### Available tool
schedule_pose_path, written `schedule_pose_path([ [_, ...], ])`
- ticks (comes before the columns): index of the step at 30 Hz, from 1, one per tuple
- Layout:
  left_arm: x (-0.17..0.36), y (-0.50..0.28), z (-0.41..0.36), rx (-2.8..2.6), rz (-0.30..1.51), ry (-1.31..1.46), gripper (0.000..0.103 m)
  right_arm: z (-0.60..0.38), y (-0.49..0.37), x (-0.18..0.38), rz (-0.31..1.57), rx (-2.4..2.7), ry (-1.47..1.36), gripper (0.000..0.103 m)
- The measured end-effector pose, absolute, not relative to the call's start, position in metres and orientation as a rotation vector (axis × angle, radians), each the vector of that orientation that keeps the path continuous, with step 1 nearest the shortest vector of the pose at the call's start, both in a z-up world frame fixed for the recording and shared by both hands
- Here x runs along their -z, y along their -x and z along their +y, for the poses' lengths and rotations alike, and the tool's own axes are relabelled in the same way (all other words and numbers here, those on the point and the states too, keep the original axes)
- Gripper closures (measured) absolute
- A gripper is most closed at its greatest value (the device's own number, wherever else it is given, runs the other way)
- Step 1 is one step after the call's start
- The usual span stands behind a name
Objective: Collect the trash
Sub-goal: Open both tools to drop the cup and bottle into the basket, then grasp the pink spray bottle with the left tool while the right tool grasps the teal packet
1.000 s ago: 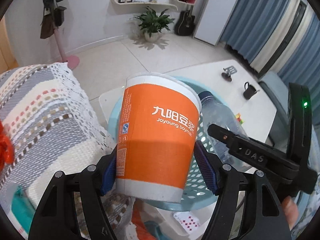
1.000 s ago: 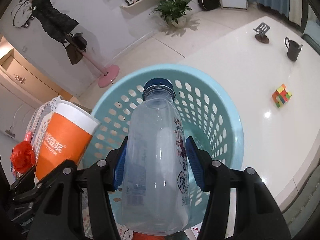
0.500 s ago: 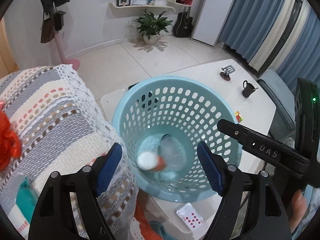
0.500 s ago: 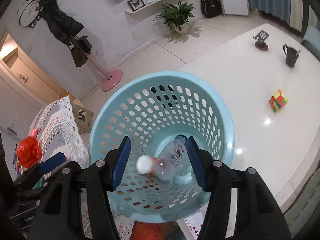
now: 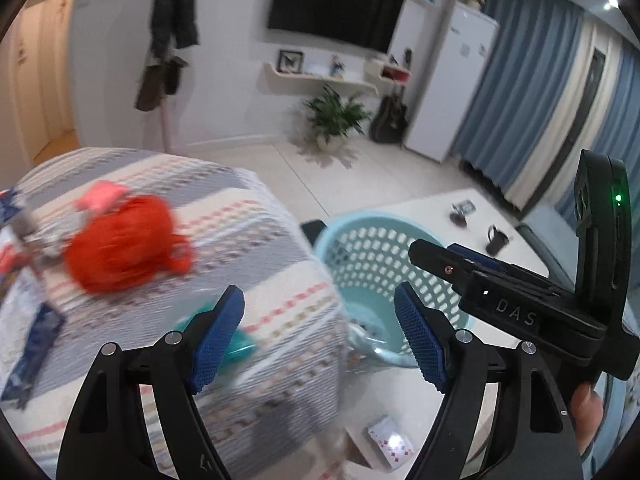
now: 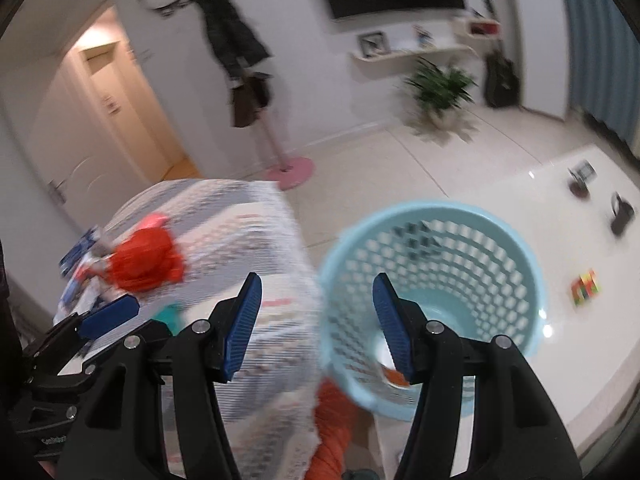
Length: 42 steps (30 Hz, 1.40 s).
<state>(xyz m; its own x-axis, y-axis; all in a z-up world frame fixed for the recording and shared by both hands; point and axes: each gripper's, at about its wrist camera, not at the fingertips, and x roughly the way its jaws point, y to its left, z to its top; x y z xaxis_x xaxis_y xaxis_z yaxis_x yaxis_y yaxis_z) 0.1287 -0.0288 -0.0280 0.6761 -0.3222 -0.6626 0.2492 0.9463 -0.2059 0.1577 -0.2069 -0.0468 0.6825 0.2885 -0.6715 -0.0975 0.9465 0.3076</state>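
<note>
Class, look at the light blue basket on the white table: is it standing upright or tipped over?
Upright. The basket stands on the white table, its round rim facing up and its floor visible inside.

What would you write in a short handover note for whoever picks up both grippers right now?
Left hand-held gripper: open, empty.
Right hand-held gripper: open, empty.
Basket stands on the white table; something orange and white lies at its bottom, blurred.
Red bag and a teal item lie on the striped cloth.
Done: some trash is in the basket.
Left: probably the red bag and teal item.
</note>
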Motion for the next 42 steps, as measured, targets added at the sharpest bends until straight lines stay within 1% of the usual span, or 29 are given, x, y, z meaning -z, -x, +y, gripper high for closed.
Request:
schedule_pose_path([
  [6,0.004,-0.099,0.038,0.221,0.683,0.149,0.027,-0.142,-0.148,0.028,0.743,-0.316,-0.15,0.049],
  [15,-0.012,-0.065,0.163,0.032,0.616,0.183,0.027,-0.085,-0.144,0.03,0.734,-0.384,-0.067,0.049],
  [20,-0.004,-0.062,0.221,-0.072,0.636,0.165,0.027,-0.068,-0.145,0.043,0.759,-0.361,-0.035,0.048],
  [26,0.028,-0.085,0.278,-0.11,0.749,0.111,0.028,-0.055,-0.143,0.061,0.777,-0.353,-0.016,0.048],
  [32,0.045,-0.105,0.297,-0.067,0.819,0.072,0.03,-0.049,-0.141,0.064,0.775,-0.338,0.022,0.048],
  [35,0.048,-0.116,0.298,-0.031,0.847,0.054,0.035,-0.051,-0.142,0.065,0.781,-0.33,0.022,0.048],
  [37,0.05,-0.124,0.297,-0.008,0.866,0.047,0.036,-0.053,-0.143,0.067,0.788,-0.329,0.019,0.047],
  [42,0.053,-0.14,0.287,0.006,0.895,0.0,0.038,-0.054,-0.146,0.073,0.81,-0.346,0.025,0.04],
])
